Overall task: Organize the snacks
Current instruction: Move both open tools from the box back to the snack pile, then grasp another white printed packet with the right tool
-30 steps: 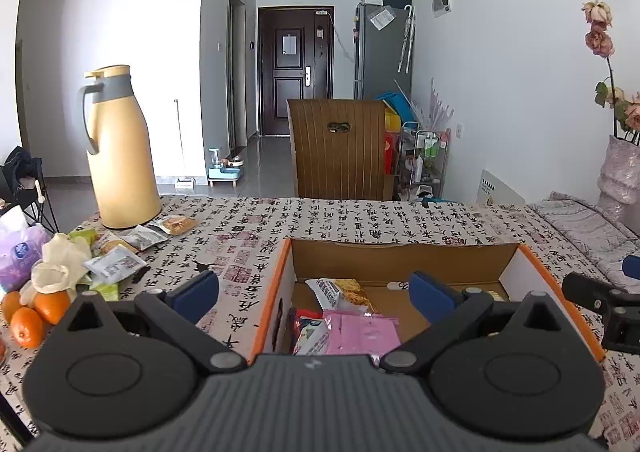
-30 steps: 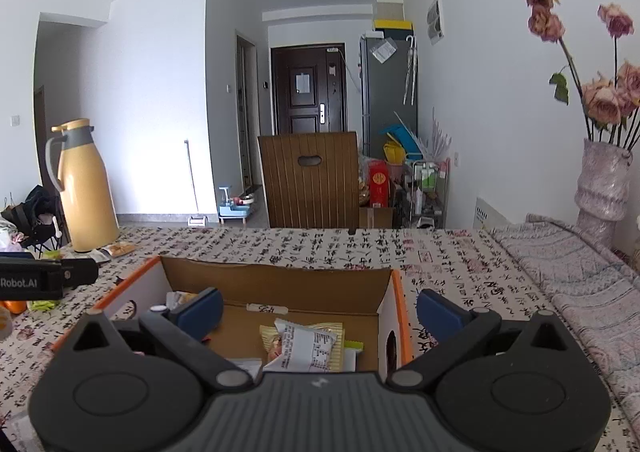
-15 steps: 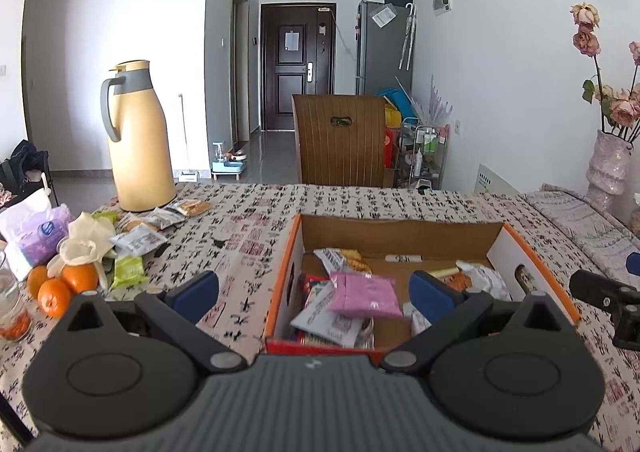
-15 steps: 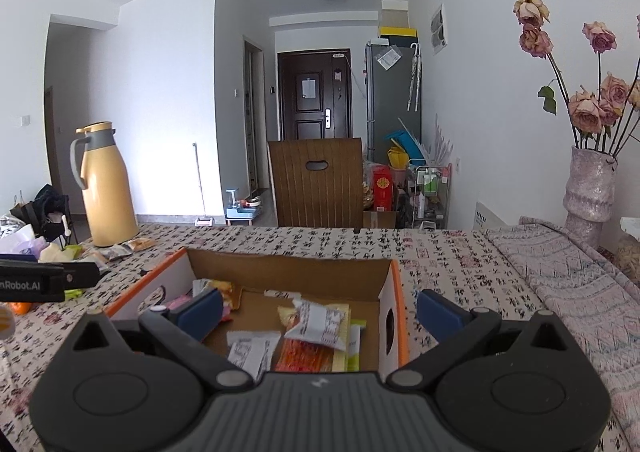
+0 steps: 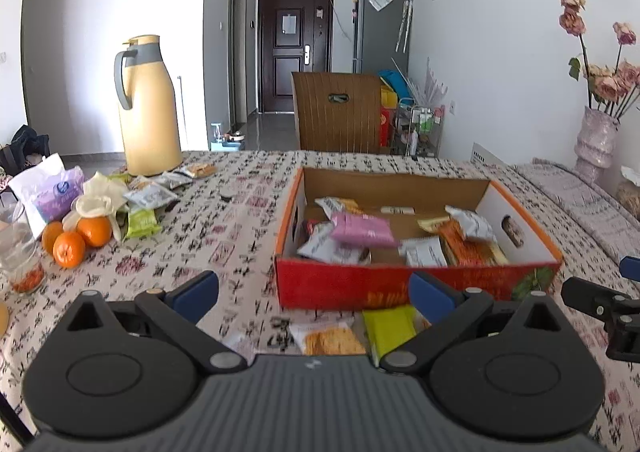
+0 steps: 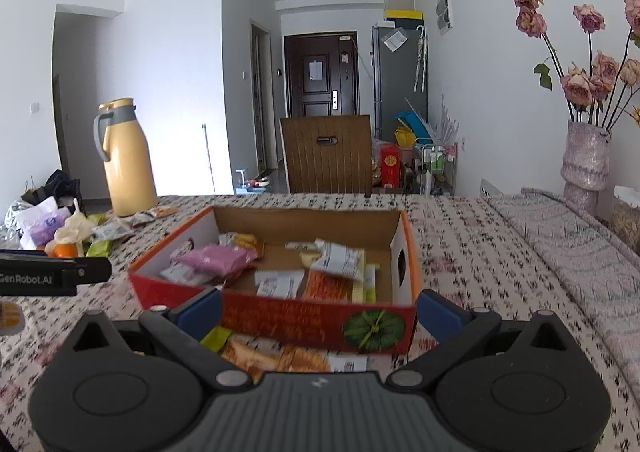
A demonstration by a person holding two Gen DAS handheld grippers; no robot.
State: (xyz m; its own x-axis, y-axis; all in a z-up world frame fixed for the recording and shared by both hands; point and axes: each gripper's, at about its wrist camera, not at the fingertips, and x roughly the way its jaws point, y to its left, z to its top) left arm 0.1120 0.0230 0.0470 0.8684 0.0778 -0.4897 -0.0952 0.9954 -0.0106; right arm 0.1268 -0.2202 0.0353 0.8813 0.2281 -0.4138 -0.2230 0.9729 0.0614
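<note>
Cardboard, red on its near wall and orange along the rim, makes up the open box (image 5: 416, 286) that sits on the patterned tablecloth (image 5: 224, 236) just beyond both tools. Inside it lie several snack packets in a loose heap: one pink packet (image 5: 362, 230) toward the left, one orange packet (image 5: 466, 248) toward the right, and at least three white-and-grey ones (the exact tally is hard to read, since they overlap). Two more packets lie on the cloth just in front of the box's near wall, one yellow-green packet (image 5: 390, 326) and one crispy-orange packet (image 5: 330, 338) beside it. Far left, three oranges (image 5: 76, 240) cluster next to a scatter of further packets (image 5: 150, 194), a purple-and-white bag (image 5: 50, 192), and one tall yellow thermos jug (image 5: 146, 108). One vase of dried roses (image 6: 586, 156) stands at the far right, and one wooden chair back (image 6: 328, 154) rises behind the table's far edge. The left gripper (image 5: 314, 292) hangs over the two loose packets with its jaws spread wide and nothing between them; the right gripper (image 6: 318, 310) hovers at the box's near wall, jaws likewise wide apart and empty.
</note>
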